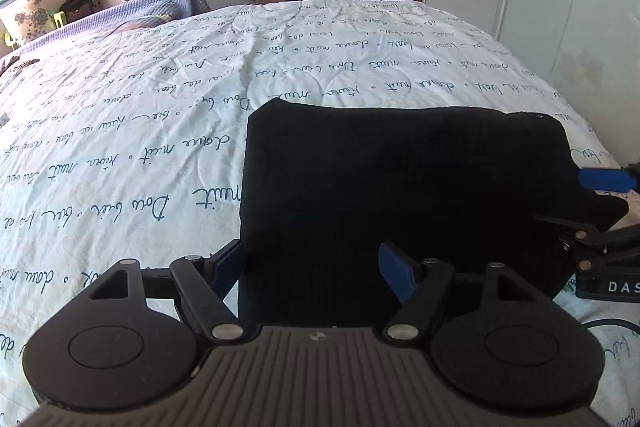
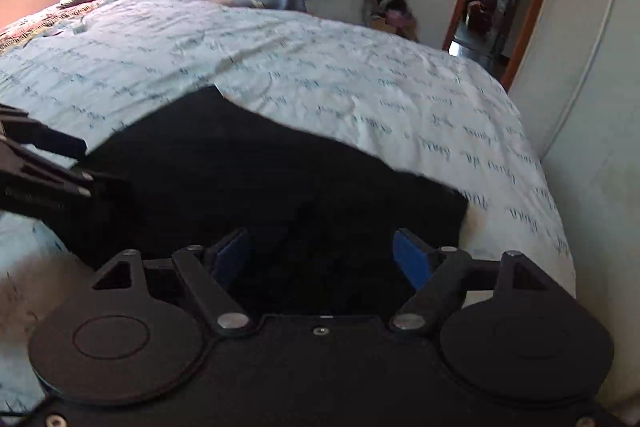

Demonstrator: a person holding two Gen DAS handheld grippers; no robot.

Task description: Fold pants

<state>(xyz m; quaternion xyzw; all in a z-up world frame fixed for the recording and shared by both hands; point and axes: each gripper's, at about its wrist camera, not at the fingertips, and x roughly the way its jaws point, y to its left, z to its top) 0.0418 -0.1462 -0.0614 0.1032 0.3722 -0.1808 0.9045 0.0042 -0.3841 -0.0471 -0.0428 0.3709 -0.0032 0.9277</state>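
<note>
The left gripper (image 1: 316,267) is wide open, its two blue pads far apart, and it grabs nothing. It sits low in the middle of its picture, pointing down at the black pants (image 1: 400,187). One pad is by the pants' left edge and the other is over the dark cloth; I cannot tell if they touch it.

The right gripper (image 2: 324,255) is wide open too and grips nothing, low in its own picture above the pants (image 2: 248,179).

The pants lie folded flat on the bed (image 1: 140,115), near its bottom edge.
</note>
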